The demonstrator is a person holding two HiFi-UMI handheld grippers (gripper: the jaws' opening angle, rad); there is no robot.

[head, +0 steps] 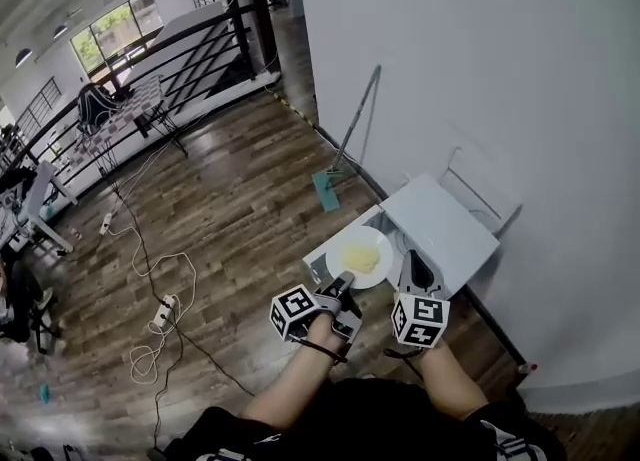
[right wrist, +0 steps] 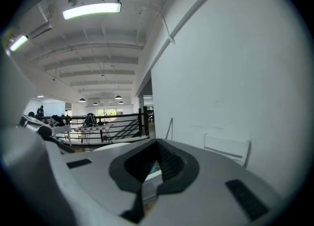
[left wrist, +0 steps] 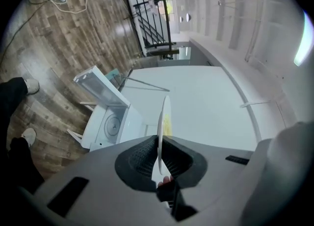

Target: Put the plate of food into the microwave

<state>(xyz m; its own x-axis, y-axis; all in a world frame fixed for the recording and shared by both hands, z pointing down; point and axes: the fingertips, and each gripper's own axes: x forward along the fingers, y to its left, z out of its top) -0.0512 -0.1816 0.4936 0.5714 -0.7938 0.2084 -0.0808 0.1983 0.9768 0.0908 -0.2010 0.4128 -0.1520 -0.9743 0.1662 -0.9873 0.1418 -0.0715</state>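
A white plate [head: 360,256] with yellow food hangs over the front of the white microwave [head: 445,229], which stands low against the wall. My left gripper [head: 345,281] is shut on the plate's near rim. In the left gripper view the plate [left wrist: 162,122] shows edge-on between the pads of that gripper [left wrist: 158,156]. There the microwave's door [left wrist: 100,85] stands open and the turntable [left wrist: 114,124] shows inside. My right gripper [head: 413,261] hovers just right of the plate, jaws together and holding nothing; in its own view the gripper [right wrist: 149,171] points along the wall.
A mop [head: 350,139] leans on the white wall [head: 500,69] left of the microwave. A power strip and cables [head: 165,309] lie on the wood floor. A black railing [head: 180,59] runs across the back. The person's feet [left wrist: 27,137] stand near the microwave.
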